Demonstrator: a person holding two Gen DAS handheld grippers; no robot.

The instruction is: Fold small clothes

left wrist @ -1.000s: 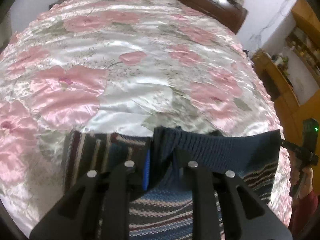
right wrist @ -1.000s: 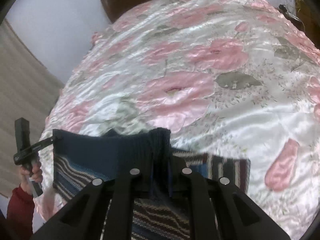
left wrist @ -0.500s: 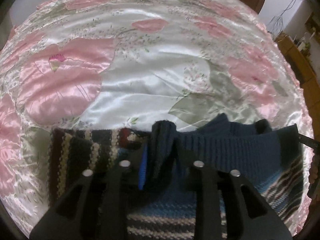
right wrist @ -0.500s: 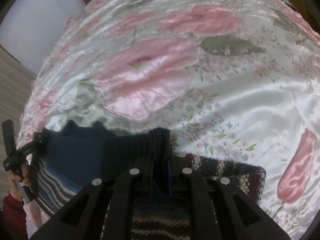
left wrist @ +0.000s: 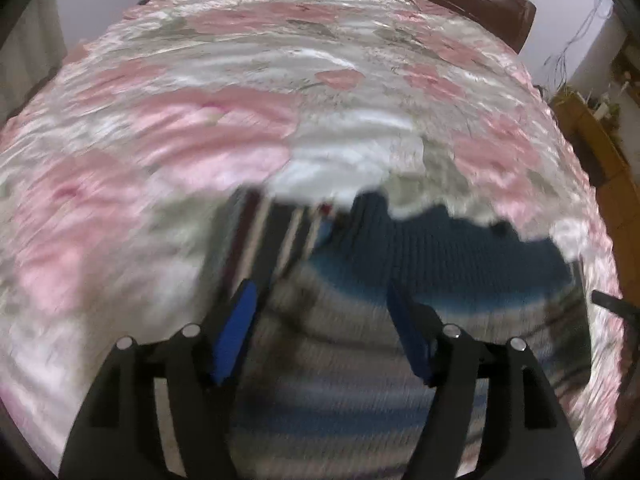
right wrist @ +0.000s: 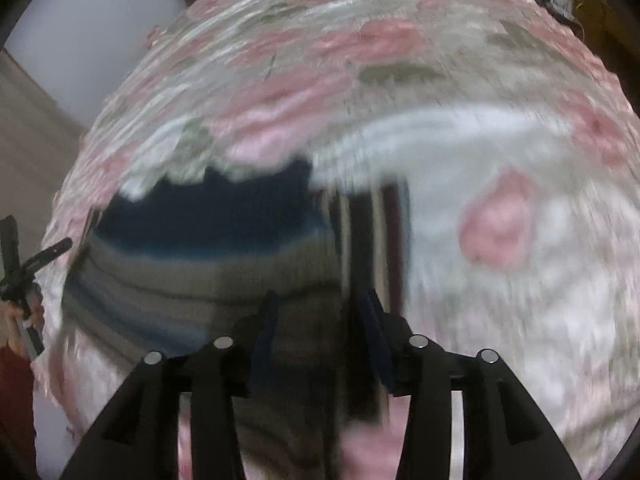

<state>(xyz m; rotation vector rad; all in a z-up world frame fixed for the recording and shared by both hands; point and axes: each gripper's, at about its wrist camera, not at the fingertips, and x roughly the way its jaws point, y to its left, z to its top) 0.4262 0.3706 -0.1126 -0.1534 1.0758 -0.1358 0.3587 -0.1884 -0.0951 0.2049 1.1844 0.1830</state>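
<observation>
Left gripper (left wrist: 320, 312) w/ blue pads: jaws wide, empty. Right gripper (right wrist: 320, 320) also spread, empty. Both over striped navy knit sweater (left wrist: 440, 248), lying on pink floral satin bedspread (left wrist: 240, 120).

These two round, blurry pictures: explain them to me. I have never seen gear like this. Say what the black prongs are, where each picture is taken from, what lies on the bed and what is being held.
No robot here: a person holds a two-fingered grasping tool in each hand, and a wide-angle camera on each looks along its fingers. One picture comes from the left tool, the other from the right tool. The black prongs with blue pads are those fingers. Both tools stand open and hold nothing. Below them lies a small knitted sweater, dark blue at the top with grey and blue stripes, on a shiny white bedspread with pink flowers. At the left edge of the right tool's view, the person's hand grips the other tool's handle. The blur comes from motion.
</observation>
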